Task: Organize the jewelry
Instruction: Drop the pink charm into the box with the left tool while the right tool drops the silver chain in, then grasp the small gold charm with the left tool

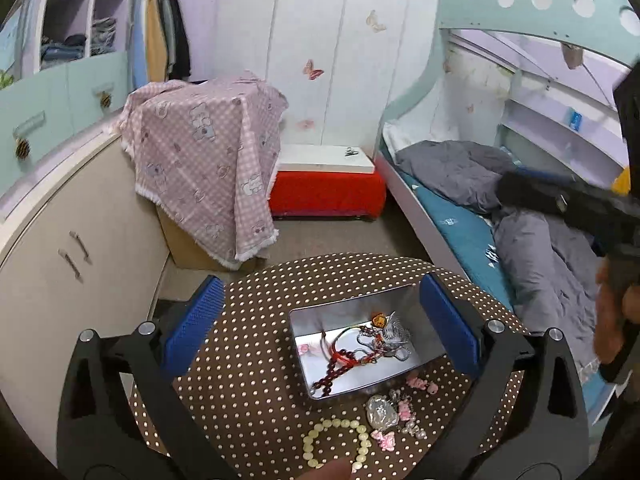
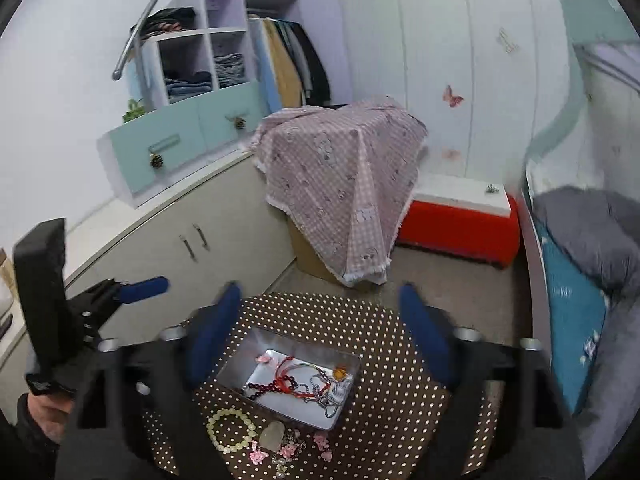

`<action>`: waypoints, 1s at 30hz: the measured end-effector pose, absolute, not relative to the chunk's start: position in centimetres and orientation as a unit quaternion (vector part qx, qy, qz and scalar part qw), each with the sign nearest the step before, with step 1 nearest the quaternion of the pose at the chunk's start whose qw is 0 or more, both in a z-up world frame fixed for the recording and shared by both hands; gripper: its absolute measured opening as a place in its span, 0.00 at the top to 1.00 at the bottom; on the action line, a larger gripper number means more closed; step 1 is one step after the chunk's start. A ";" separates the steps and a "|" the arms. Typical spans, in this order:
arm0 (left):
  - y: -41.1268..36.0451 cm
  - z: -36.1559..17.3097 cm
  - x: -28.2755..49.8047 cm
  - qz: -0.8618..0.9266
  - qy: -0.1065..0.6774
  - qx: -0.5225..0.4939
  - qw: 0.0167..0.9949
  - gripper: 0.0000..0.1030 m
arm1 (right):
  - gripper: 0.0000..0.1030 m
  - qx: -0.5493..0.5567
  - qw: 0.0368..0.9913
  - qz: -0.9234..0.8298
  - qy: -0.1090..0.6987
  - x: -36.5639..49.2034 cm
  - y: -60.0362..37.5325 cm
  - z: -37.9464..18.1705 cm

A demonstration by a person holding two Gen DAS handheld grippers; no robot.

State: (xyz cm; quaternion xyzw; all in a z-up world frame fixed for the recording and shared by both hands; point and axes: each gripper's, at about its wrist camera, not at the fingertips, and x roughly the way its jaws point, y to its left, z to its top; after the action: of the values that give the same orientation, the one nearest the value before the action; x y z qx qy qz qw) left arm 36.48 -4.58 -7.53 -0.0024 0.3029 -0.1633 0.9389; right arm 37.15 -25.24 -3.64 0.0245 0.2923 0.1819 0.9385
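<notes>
Both tools, left (image 1: 318,322) and right (image 2: 320,338), gape empty over my tin (image 1: 430,330), so the beads (image 1: 338,442) and charms (image 1: 404,412) just beside it on the desk (image 1: 248,376) could snag or scatter if I grab sloppily.

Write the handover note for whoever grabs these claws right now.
Left claw: open, empty, above the table.
Right claw: open, empty.
Metal tin on the dotted table: holds the red cord bracelet, dark bead string and silver chains.
Still outside, in front of the tin: pale bead bracelet, clear stone, pink charms.
Left to do: move those into the tin.
</notes>
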 end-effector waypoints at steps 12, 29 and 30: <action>-0.9 -5.7 32.6 -0.116 0.267 -0.018 0.956 0.07 | 0.07 0.052 0.949 0.136 0.280 34.8 -26.5 -4.4; 1.2 -8.2 24.9 -0.108 0.236 0.017 0.966 0.07 | 0.07 0.055 0.955 0.120 0.266 27.5 -26.2 -5.9; 1.2 -8.5 24.7 -0.112 0.241 0.017 0.964 0.07 | 0.07 0.055 0.954 0.119 0.269 27.1 -26.2 -6.3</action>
State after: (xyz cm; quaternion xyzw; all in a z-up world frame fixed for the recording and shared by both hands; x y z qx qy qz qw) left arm 24.73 1.23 -8.53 0.0170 0.2406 -0.1125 0.9639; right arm 27.14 -26.18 -6.33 0.0550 0.2690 0.1194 0.9541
